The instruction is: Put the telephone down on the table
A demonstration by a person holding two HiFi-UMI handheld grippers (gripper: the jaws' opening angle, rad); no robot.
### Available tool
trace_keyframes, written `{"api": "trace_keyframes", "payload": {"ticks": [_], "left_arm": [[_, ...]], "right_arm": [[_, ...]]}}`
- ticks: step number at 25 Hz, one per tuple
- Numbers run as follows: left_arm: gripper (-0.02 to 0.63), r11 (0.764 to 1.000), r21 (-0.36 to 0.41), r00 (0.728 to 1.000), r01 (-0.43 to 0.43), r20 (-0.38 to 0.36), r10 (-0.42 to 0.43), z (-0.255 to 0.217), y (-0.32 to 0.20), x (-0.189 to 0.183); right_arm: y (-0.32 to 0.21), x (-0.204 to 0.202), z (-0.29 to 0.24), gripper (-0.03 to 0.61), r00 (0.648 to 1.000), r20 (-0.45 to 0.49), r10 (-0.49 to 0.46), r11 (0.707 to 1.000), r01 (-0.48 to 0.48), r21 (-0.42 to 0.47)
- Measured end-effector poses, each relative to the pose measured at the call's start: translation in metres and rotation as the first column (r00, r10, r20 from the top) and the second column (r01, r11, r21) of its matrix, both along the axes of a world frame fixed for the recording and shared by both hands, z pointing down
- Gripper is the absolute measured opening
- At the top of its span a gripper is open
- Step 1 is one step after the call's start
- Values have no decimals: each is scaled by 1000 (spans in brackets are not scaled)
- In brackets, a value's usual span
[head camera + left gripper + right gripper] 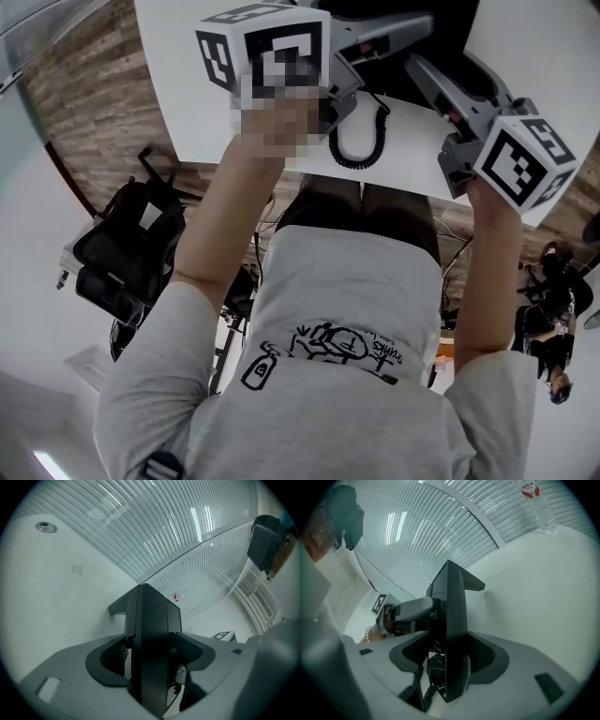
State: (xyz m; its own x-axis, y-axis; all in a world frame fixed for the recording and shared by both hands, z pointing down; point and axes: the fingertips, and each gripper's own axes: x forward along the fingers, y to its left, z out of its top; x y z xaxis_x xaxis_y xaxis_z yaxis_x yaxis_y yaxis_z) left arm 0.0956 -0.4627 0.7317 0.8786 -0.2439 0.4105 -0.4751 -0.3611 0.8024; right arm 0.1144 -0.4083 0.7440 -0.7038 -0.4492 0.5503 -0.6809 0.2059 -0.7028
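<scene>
Both tongs are closed on the telephone (151, 620), one from each side. The left gripper (152, 654) has its jaws wide apart, with the pads pressed on the two flat faces of the dark body. The right gripper (448, 654) pinches it in the same way and is also spread wide. In the head view the left gripper (422, 23) and the right gripper (417, 64) meet over the table (187, 103) at the black telephone (450, 33), which is mostly hidden there. It is not clear if the telephone touches the table.

The coiled cord (361, 141) lies in a loop on the table, just inside the table's near edge. In the right gripper view the cord (429, 686) hangs under the jaws. To the left of the cord in the head view the table is bare white up to its side edge. A water bottle (538, 506) stands at the table's far side, by the blinds, well apart from the telephone (453, 602).

Between each pair of jaws the telephone looks like a thin slab on its edge. Its long axis goes away from each camera, over the table.
</scene>
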Motion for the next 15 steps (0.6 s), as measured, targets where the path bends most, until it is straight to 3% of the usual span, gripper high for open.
{"api": "trace_keyframes", "payload": {"ticks": [9, 15], "left_arm": [[313, 999, 28, 997, -19, 76, 17, 4, 0, 4], [316, 999, 10, 996, -34, 86, 33, 8, 0, 6]], "right_arm": [[-2, -2, 9, 238, 999, 48, 12, 1000, -10, -22], [-3, -1, 12, 244, 1000, 10, 14, 1000, -14, -16]]}}
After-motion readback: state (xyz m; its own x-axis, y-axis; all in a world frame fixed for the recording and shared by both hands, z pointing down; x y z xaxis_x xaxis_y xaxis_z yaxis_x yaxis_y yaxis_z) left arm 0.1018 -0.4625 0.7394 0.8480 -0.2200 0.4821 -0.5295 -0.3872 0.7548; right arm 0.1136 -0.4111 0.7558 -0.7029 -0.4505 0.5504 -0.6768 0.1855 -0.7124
